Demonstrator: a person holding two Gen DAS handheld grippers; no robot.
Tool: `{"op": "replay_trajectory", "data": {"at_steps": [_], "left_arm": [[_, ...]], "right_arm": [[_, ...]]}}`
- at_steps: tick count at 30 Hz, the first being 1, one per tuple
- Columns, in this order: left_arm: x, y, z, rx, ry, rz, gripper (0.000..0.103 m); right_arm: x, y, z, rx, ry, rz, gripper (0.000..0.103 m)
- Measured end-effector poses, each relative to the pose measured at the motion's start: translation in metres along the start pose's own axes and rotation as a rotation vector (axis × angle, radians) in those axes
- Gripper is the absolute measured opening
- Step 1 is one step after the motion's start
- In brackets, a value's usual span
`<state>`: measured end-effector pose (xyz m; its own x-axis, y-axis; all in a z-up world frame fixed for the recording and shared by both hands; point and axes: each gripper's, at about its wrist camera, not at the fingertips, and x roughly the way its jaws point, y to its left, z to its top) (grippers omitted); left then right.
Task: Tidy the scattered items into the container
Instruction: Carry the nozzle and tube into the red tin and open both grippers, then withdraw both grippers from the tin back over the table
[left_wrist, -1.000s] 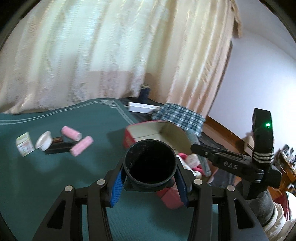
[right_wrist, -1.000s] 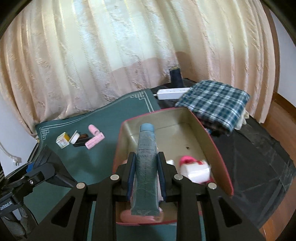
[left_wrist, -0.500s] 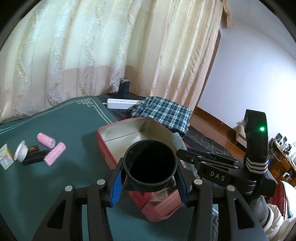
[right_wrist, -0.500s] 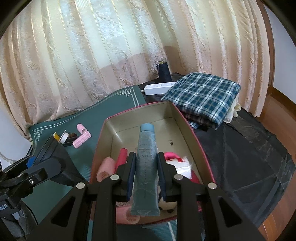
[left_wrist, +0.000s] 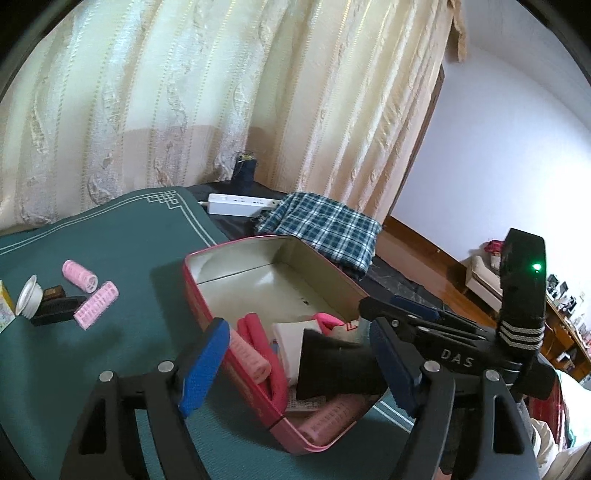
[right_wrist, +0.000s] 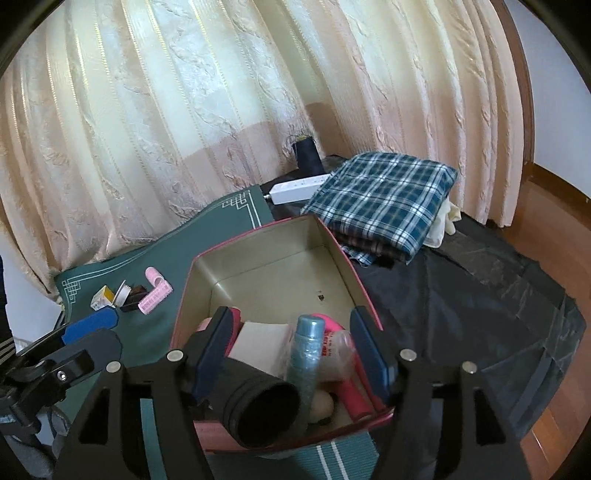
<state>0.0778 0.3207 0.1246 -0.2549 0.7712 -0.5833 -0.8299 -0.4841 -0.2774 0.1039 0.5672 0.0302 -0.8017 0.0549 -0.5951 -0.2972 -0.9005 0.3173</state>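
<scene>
The left tool (left_wrist: 295, 365) stands with jaws opening, and the black cup (left_wrist: 334, 363) it carried a second ago lies on its side in the pink tin (left_wrist: 236, 254), loose between the pads. The right tool (right_wrist: 295, 354) is opening too; its blue tube (right_wrist: 304, 354) has dropped into the same tin. Both deliveries look done. The tin, at the centre of each view, also holds pink hair rollers (left_wrist: 251, 354), a white box (left_wrist: 291, 339) and a pink item. At the left of the frame, on the green mat (left_wrist: 110, 229), two pink rollers (left_wrist: 88, 291), a small white tub (left_wrist: 27, 301), a dark case and a yellow carton are left to collect.
</scene>
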Motion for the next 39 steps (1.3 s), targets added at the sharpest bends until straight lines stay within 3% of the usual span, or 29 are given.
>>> {"op": "replay_trajectory", "data": {"at_steps": [16, 26, 39], "left_arm": [[-0.029, 0.037, -0.008, -0.071, -0.041, 0.086, 0.08], [-0.045, 0.066, -0.02, -0.095, -0.058, 0.227, 0.08], [-0.073, 0.106, -0.035, -0.137, -0.078, 0.313, 0.08]], "right_arm": [[-0.001, 0.033, 0.001, -0.04, -0.004, 0.051, 0.07], [0.004, 0.065, -0.006, -0.087, 0.018, 0.083, 0.072], [0.015, 0.117, -0.012, -0.162, 0.047, 0.128, 0.075]]}}
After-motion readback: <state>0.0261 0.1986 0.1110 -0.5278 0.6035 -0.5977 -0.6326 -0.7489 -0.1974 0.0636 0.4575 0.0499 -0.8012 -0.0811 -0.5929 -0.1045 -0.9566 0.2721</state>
